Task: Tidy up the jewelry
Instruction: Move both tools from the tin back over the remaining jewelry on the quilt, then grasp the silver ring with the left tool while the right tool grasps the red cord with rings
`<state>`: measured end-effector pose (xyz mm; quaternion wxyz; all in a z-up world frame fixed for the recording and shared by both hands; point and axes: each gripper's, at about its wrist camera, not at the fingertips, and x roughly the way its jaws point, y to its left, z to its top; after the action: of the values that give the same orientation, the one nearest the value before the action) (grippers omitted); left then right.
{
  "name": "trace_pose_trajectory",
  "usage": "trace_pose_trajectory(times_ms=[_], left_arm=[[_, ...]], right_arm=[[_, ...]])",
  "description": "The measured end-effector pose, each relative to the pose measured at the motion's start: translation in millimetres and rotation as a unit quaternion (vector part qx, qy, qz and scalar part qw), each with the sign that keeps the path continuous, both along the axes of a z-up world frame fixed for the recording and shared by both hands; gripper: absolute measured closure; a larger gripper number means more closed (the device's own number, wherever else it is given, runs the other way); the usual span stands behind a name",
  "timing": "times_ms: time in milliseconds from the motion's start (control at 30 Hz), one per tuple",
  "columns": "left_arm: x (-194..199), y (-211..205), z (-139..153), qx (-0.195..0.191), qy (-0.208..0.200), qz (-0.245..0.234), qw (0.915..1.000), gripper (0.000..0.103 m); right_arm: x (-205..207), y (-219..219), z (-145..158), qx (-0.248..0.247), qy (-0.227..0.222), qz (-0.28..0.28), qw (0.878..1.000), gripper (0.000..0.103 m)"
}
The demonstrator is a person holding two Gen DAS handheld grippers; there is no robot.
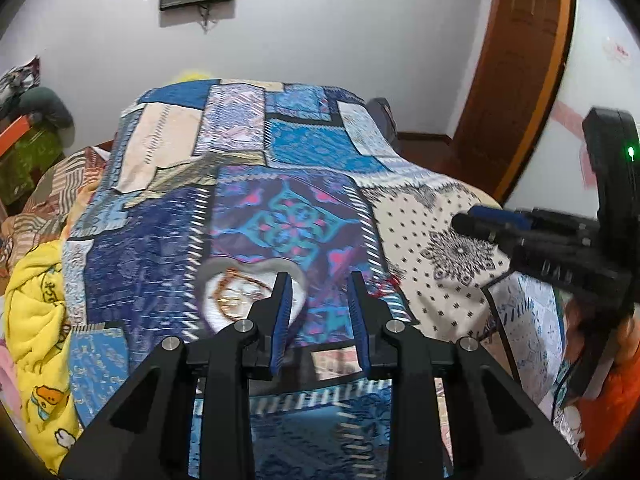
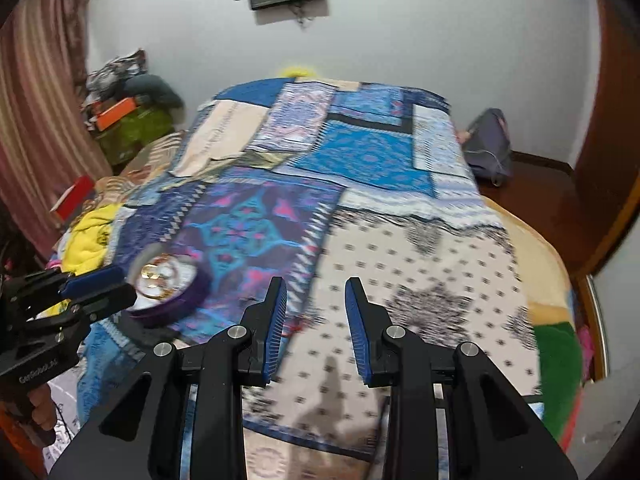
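A heart-shaped purple jewelry box (image 1: 224, 292) with a white lining lies open on the patchwork bedspread (image 1: 280, 152). Gold and orange jewelry (image 1: 234, 292) lies inside it. My left gripper (image 1: 318, 280) is open and empty, just right of the box and above the bedspread. In the right wrist view the box (image 2: 172, 286) sits at the left with gold pieces (image 2: 154, 272) in it. The left gripper (image 2: 100, 284) hovers beside it there. My right gripper (image 2: 316, 284) is open and empty over the cream dotted patch. It shows from the side in the left wrist view (image 1: 476, 220).
A yellow blanket (image 1: 36, 320) and clutter lie along the bed's left side. A green box (image 2: 132, 128) and orange box (image 2: 116, 114) stand at the far left. A grey bag (image 2: 488, 144) sits on the floor at the right, near a wooden door (image 1: 516, 60).
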<state>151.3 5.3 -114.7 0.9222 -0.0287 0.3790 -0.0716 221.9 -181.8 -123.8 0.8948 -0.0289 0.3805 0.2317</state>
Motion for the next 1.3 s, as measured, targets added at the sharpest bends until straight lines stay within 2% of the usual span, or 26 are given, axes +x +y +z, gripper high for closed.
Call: trace_pose_trajectory(times_ms=[233,533,767,1033,1100,1133,1167,1300], left_arm=[[18,-26,-28,-0.009,0.036,-0.022,0.9991,0.075],[31,-35,-71,-0.014,0.092,-0.025,0.9953,0.075],[35,-32,-87,-0.016,0.11,-0.022,0.9936,0.075],[42,-32,-90,-0.019,0.107,-0.022,0.9938,0.075],[45,-32,-90,-0.019,0.107,-0.021,0.9938,0.075],[46,-32,-91,-0.019,0.107,-0.02,0.9939,0.075],[47,-33,-91,-0.019,0.107,-0.02,0.9939,0.075],[51,-35,-91,-0.013,0.108,-0.019,0.9939,0.075]], right_arm=[[9,-11,-26,-0.005,0.036,0.001,0.999,0.076],[21,17,-64,0.006,0.099,0.057,0.993,0.076],[31,41,-83,-0.023,0.11,0.079,0.99,0.076],[29,46,-89,-0.031,0.088,0.095,0.991,0.075],[27,47,-89,-0.032,0.083,0.094,0.992,0.079],[26,46,-89,-0.033,0.079,0.092,0.992,0.091],[26,47,-89,-0.031,0.08,0.092,0.992,0.096],[30,40,-87,-0.005,0.094,0.078,0.993,0.1]])
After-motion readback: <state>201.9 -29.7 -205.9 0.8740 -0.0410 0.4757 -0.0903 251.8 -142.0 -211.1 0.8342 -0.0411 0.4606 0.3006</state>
